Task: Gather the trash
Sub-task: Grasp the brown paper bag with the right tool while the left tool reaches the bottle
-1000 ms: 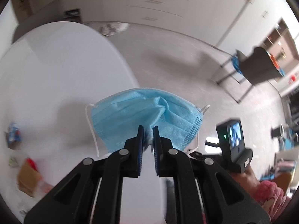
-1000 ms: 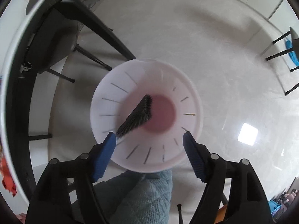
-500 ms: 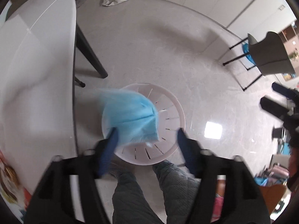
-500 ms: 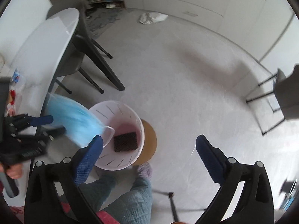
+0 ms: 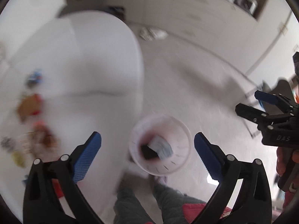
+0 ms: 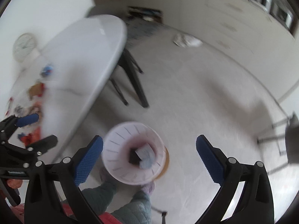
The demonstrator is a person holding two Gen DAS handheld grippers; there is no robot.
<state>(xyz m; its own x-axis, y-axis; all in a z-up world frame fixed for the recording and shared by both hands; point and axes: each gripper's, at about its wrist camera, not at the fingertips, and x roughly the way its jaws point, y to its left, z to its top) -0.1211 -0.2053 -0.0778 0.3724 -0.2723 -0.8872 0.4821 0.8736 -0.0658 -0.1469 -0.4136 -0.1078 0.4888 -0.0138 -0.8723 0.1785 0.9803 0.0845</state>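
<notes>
A white slotted bin (image 5: 180,136) (image 6: 115,145) stands on the floor beside the white table (image 5: 84,65) (image 6: 84,56). Inside it lie a blue face mask (image 5: 163,148) (image 6: 147,157) and a black piece (image 5: 148,152) (image 6: 134,157). My left gripper (image 5: 147,154) (image 6: 44,128) hovers high above the bin, its jaws opening with nothing between them. My right gripper (image 6: 149,158) (image 5: 248,102) is also well above the bin, open and empty. Several blurred scraps of trash (image 5: 28,106) (image 6: 36,90) lie on the table's left part.
Dark table legs (image 6: 134,82) stand behind the bin. A person's legs in grey quilted trousers (image 5: 130,199) (image 6: 134,207) are right below it. A crumpled white cloth (image 6: 186,40) lies on the far floor, and a chair (image 6: 291,141) stands at the right.
The left gripper opened and let go of the blue mask, which fell into the bin. Both grippers rose away from the bin, and the views now take in the table.
</notes>
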